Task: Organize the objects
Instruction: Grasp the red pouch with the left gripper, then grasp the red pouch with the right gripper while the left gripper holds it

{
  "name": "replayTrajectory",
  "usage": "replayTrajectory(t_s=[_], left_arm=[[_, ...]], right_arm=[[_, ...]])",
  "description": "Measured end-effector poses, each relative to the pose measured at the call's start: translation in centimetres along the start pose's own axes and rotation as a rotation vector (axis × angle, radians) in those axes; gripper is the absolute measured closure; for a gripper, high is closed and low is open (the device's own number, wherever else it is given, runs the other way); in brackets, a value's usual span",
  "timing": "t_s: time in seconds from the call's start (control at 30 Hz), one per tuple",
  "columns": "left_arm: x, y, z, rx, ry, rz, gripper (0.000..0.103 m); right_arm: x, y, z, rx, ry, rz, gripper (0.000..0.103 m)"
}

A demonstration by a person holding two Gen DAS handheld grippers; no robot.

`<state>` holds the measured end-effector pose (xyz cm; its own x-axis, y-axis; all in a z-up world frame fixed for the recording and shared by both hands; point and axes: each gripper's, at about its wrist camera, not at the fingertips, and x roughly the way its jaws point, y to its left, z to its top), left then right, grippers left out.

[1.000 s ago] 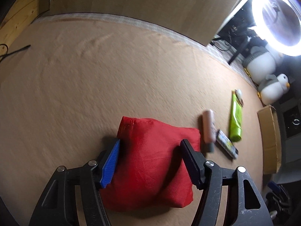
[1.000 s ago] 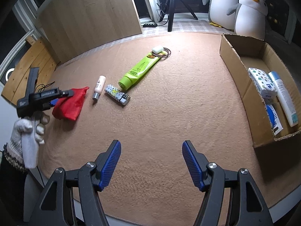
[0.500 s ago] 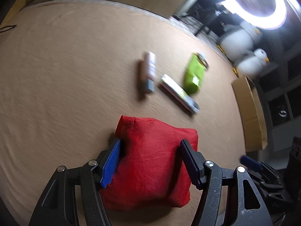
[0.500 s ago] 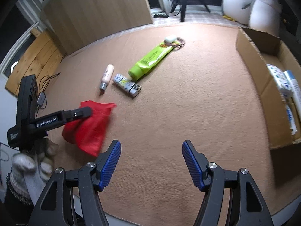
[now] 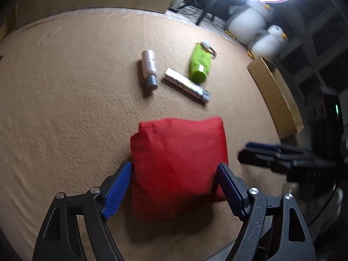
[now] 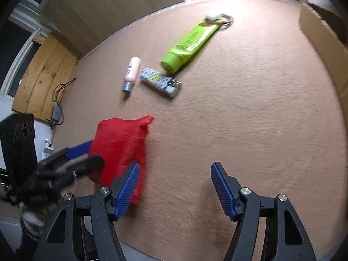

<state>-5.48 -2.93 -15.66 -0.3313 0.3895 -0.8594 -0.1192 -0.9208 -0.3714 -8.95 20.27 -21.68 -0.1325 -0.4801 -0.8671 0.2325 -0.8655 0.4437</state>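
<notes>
Risk, first entry: red cloth bag (image 5: 178,158) sits between the fingers (image 5: 118,187) of the left gripper (image 5: 174,187), whose jaws are opening; the pads look just clear of the fabric, so the bag is likely being let go near the tabletop's (image 5: 65,100) near edge. If it is meant to travel to the cardboard box (image 5: 276,95) at the right edge, it will drop short. A soft bag may also slump or snag on a finger.
Right gripper (image 6: 174,187): spread, nothing between its fingers; it hangs just beside the bag and could brush it.
Views: the left wrist shows both pads against the bag; the right wrist shows its side drape, plus pink bottle (image 6: 131,72), patterned tube (image 6: 159,81), green tube (image 6: 189,43).
</notes>
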Motion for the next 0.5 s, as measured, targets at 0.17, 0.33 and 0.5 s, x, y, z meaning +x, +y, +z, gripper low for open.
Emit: replayTrajectory(t_s=[0.17,0.33,0.5], left_arm=[[0.3,-0.7,-0.4,0.024,0.005,0.001,0.021],[0.4,-0.5,-0.6,0.01,0.007,-0.017,0.021],[0.8,-1.0,-0.7,0.015,0.013,-0.032,0.021]], right_arm=[[1.1,1.2,1.1,0.018,0.028,0.08,0.039],[1.7,3.1,1.9,-0.041,0.031,0.083,0.038],[2.4,4.1,1.9,-0.089,0.045,0.074,0.038]])
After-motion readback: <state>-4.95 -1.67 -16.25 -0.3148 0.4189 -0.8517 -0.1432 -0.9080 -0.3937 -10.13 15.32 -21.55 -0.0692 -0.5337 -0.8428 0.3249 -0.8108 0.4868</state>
